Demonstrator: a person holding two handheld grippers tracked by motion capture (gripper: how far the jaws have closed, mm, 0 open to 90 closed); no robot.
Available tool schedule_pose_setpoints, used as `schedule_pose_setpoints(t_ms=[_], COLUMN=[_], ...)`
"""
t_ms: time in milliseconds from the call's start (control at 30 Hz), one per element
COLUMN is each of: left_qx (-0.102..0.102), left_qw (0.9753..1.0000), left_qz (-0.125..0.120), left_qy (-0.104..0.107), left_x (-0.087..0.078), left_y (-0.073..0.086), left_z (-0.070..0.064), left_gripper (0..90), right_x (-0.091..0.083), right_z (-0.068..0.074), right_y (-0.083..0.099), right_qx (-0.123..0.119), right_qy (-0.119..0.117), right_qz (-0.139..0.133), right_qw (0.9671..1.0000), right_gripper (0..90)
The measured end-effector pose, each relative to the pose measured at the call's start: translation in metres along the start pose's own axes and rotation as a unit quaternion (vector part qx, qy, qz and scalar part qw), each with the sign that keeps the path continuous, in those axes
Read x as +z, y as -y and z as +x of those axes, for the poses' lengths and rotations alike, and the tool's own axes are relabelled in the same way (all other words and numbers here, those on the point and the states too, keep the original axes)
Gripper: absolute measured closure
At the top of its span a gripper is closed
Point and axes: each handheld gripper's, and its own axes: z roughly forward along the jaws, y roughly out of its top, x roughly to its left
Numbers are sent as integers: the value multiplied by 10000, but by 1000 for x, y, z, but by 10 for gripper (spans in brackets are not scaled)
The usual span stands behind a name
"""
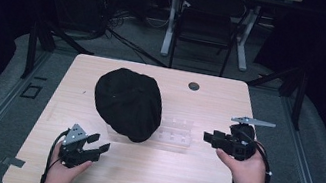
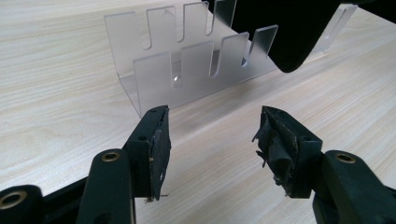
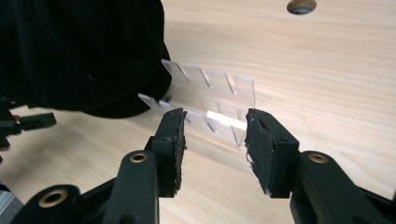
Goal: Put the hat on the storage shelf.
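Two open grippers flank a clear slotted rack half covered by a black cap on a pale wooden surface.

The clear acrylic rack (image 1: 175,133) stands near the middle of the surface (image 1: 176,180), with the black cap (image 1: 127,103) overlapping its left end and hiding the slots there; in the left gripper view the cap's edge (image 2: 289,32) hangs over the far slots of the rack (image 2: 187,70). The left gripper (image 1: 99,145) sits near the front left, jaws spread apart and empty, pointing toward the rack. The right gripper (image 1: 207,137) is just beside the rack's right end, jaws likewise apart and holding nothing. A small round hole (image 1: 194,86) lies farther back in the surface.
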Motion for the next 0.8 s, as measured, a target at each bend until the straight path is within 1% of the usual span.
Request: schedule_pose_setpoints(t_ms=[33,67,133,167,267,367,533,733,800], left_qx=[5,5,6,5,5,5,5,-1,-9], left_qw=[10000,10000,10000,10000,10000,10000,10000,10000,10000], left_qz=[28,31,30,32,27,48,76,81,77], left_qy=[0,-3,-7,-11,-18,-16,-7,-5,-9], left_x=[0,0,1,1,1,1,2,2,3], left_y=[0,1,1,1,1,2,2,3,3], left_z=[0,0,0,0,0,0,1,1,1], left_gripper=[438,437,435,435,432,430,427,417,413], right_x=[1,1,2,3,6,9,12,19,21], right_z=[0,-1,-2,-2,-2,-2,-4,-8,-9], right_y=[3,9,16,22,34,46,64,84,90], right_qx=[-28,-84,-126,-201,-262,-379,-435,-515,-497], right_qy=[25,111,199,270,330,417,537,738,770], right_qz=[-30,-67,-77,-127,-183,-279,-433,-420,-443], right_qw=[10000,9999,9997,9994,9989,9980,9967,9950,9948], right_gripper=[553,545,536,527,496,468,429,416,413])
